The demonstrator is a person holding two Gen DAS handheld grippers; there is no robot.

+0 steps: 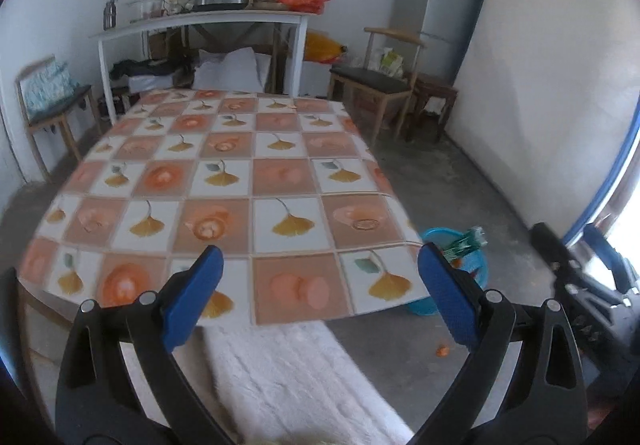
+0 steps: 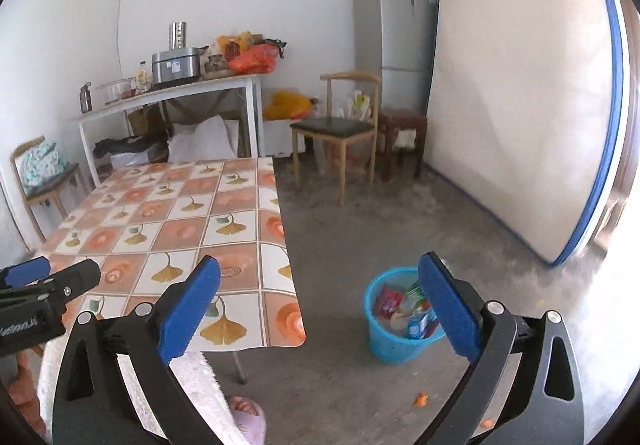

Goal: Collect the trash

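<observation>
A blue plastic bin (image 2: 394, 341) stands on the floor right of the table, with several wrappers (image 2: 402, 307) inside. It shows partly behind the table corner in the left wrist view (image 1: 476, 265), with a green wrapper (image 1: 466, 243) at its rim. My left gripper (image 1: 320, 293) is open and empty above the table's near edge. My right gripper (image 2: 320, 301) is open and empty, held above the floor between table and bin. Small orange scraps (image 2: 420, 400) lie on the floor near the bin; one also shows in the left wrist view (image 1: 442, 351).
The table (image 1: 224, 181) has a checkered orange-and-white cloth. A wooden chair (image 2: 340, 129), a stool (image 2: 402, 133), a fridge (image 2: 394, 41) and a leaning mattress (image 2: 520, 97) stand at the right. A cluttered white side table (image 2: 172, 97) is at the back. Another chair (image 1: 52, 101) is left.
</observation>
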